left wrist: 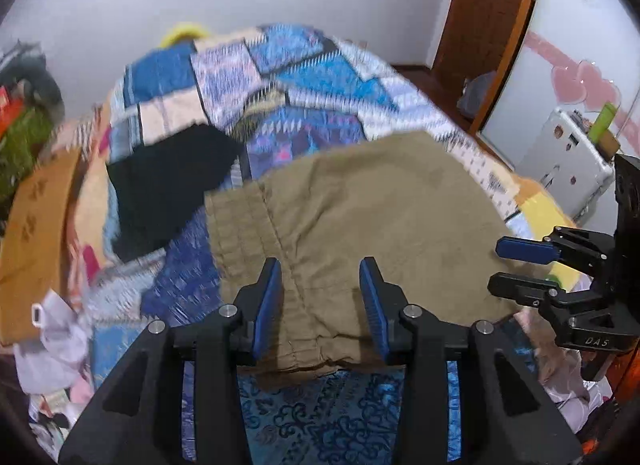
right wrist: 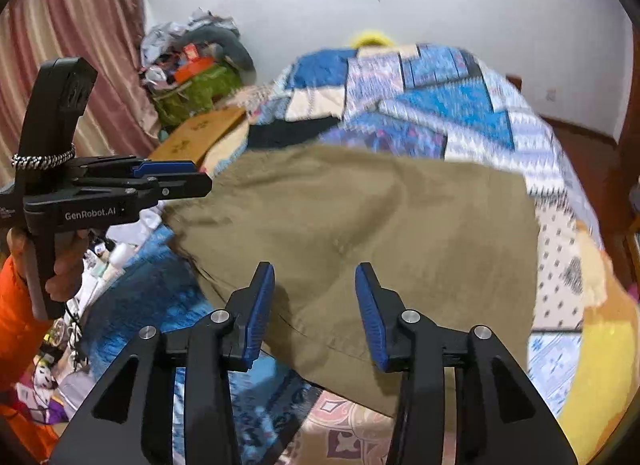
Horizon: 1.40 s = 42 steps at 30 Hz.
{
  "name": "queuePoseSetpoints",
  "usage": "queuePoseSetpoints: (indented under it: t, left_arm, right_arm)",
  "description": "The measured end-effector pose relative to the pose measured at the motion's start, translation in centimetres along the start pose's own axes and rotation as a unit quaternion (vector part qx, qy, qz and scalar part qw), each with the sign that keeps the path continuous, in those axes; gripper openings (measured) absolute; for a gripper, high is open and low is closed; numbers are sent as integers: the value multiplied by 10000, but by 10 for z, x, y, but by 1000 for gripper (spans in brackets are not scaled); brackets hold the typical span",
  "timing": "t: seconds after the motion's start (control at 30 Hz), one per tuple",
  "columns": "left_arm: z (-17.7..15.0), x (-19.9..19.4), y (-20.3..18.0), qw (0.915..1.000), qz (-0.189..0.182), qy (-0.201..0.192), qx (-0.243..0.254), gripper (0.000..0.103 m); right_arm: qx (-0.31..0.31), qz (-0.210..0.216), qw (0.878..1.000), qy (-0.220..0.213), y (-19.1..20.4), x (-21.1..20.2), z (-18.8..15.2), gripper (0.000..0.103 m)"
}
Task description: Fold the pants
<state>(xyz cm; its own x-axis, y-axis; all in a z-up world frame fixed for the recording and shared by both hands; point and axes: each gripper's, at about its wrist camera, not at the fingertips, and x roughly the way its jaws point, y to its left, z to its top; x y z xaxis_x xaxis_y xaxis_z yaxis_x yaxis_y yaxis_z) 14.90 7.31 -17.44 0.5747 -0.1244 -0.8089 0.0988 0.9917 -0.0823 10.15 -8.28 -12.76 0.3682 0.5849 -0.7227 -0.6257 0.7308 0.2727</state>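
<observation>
Olive-khaki pants (left wrist: 360,217) lie folded flat on the patchwork bed; they also show in the right wrist view (right wrist: 360,225). My left gripper (left wrist: 320,277) is open, its blue pads either side of the near hem edge and just above it. It shows from the side in the right wrist view (right wrist: 200,181), at the pants' left edge. My right gripper (right wrist: 316,281) is open and empty over the near right part of the pants. It shows at the right in the left wrist view (left wrist: 500,265), at the pants' right edge.
A blue patchwork quilt (left wrist: 312,77) covers the bed. A dark garment (left wrist: 168,193) lies left of the pants, beside an orange-brown cloth (left wrist: 36,233). A clothes pile (right wrist: 192,65) and curtain (right wrist: 72,45) stand at the left; a white case (left wrist: 568,161) at the right.
</observation>
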Motion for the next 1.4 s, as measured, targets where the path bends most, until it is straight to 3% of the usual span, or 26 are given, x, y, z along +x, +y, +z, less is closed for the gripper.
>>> queuePoseSetpoints:
  t: [0.07,0.2,0.33,0.43,0.53,0.67,0.9,1.07,1.17,1.4]
  left_arm:
    - [-12,15,-3,9996,154,193,136,41]
    - [-31,14,-7,9978,508,-3,437,52]
    - [-37,8,6,9987,419,-19,272,61]
    - [-42,3,17,9993,357,-30,94,62]
    - [-47,1,22,9995,305,-56,-5,63]
    - [-51,2,26,9997,213,-15,-146,64]
    - [-38,-14,29,9993,366,-39,-30,64]
    - [-12,-27,45,9972,680,-297,-46,64]
    - [9,-21,57,9957,851,-312,-203,64]
    - [49,18,74,9958,777,-93,-473,65]
  right_arm:
    - [102,-81,9997,187,-6,9,-11,38]
    - [314,-163,9993,111,-23,-1,-32,38]
    - [614,-442,9971,59,-46,-24,-51,37]
    - [998,-408,9942,3,-65,-41,-70,30]
    - [1151,-826,9899,61,-74,-50,-85,30]
    - [1632,-646,9844,77,-89,-56,-104,37]
    - [1207,-826,9886,362,-82,-64,-92,41]
    - [803,-1089,9907,121,-86,-72,-65,41]
    - [773,-1145,9904,-38,-96,-72,-48,43]
    - [1028,-1134,9880,-199,-130,-52,-17,43]
